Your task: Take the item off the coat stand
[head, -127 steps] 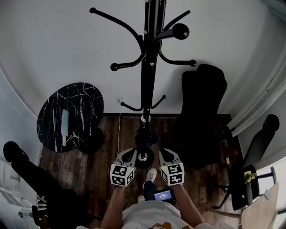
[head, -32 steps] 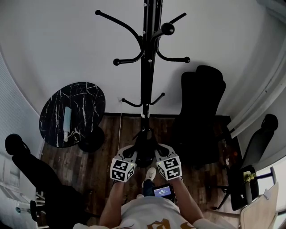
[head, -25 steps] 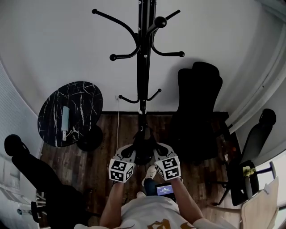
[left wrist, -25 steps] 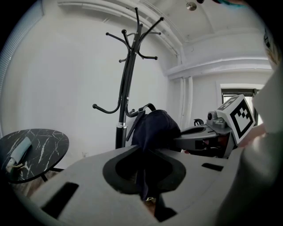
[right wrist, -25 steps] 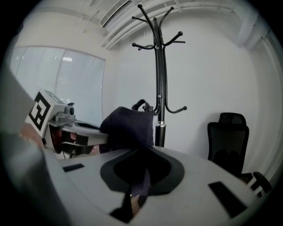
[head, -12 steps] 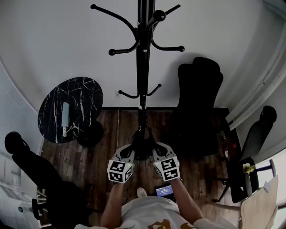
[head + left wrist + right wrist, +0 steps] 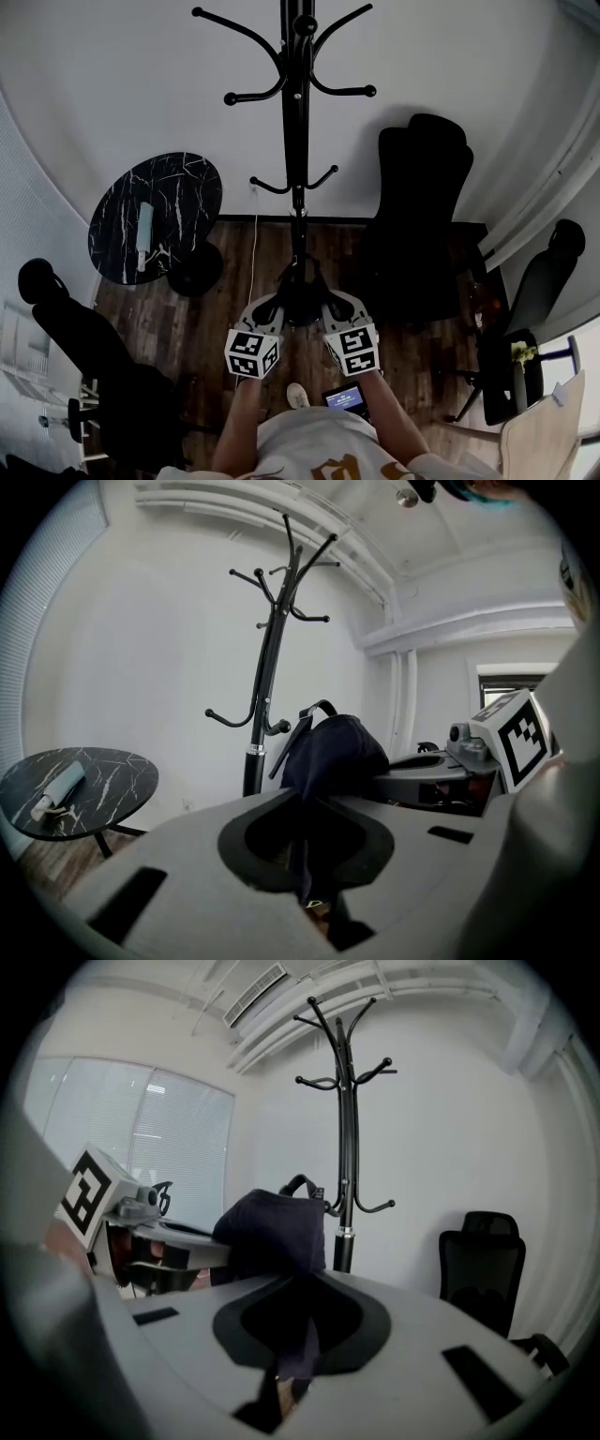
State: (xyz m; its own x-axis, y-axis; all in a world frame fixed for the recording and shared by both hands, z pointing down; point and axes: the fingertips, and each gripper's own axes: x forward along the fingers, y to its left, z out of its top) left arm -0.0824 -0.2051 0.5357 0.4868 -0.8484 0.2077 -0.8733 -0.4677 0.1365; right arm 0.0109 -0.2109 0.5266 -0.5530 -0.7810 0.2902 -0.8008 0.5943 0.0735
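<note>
Against the white wall [image 7: 131, 84], the left gripper [image 7: 263, 313] and right gripper [image 7: 339, 311] are each pinching the dark bag [image 7: 333, 752], hanging between them clear of the coat stand [image 7: 297, 141] — soft, sagging, probably light; its top strap [image 7: 316, 708] is offering a firmer hold.

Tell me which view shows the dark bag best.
Left gripper view: the dark bag, body and strap loop, stands clear against the white wall. The right gripper view shows its other side; the head view only a dark lump from above.
</note>
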